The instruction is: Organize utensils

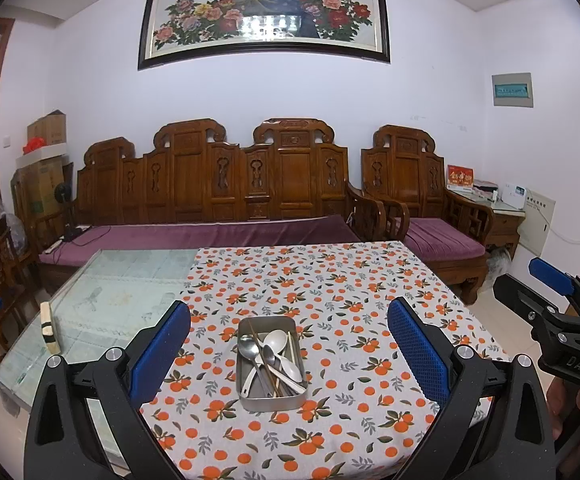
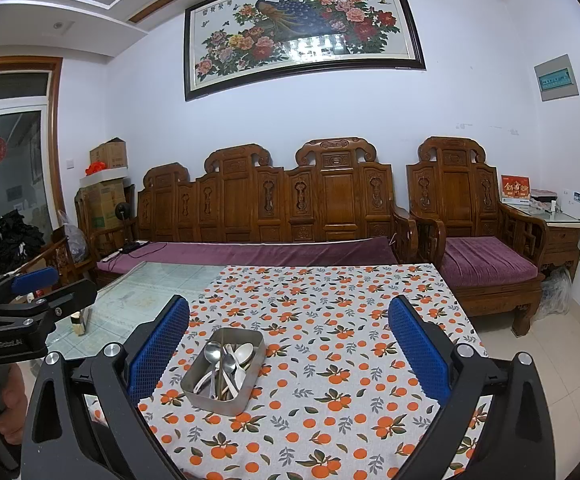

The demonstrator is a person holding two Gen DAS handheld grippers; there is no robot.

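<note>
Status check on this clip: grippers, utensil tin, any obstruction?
Left gripper open, empty. Right gripper open, empty. Metal tin on orange-print tablecloth, spoons and chopsticks jumbled inside. Nothing blocking approach.

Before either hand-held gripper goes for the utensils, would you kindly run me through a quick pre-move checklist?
1. Left hand-held gripper open, empty: ok.
2. Right hand-held gripper open, empty: ok.
3. Metal tray flat on the orange-print tablecloth: ok.
4. Spoons and chopsticks separated for a single pick: not ok, they overlap.
5. Cloth around the tray clear: ok.
6. Exact utensil count: cannot tell.
</note>
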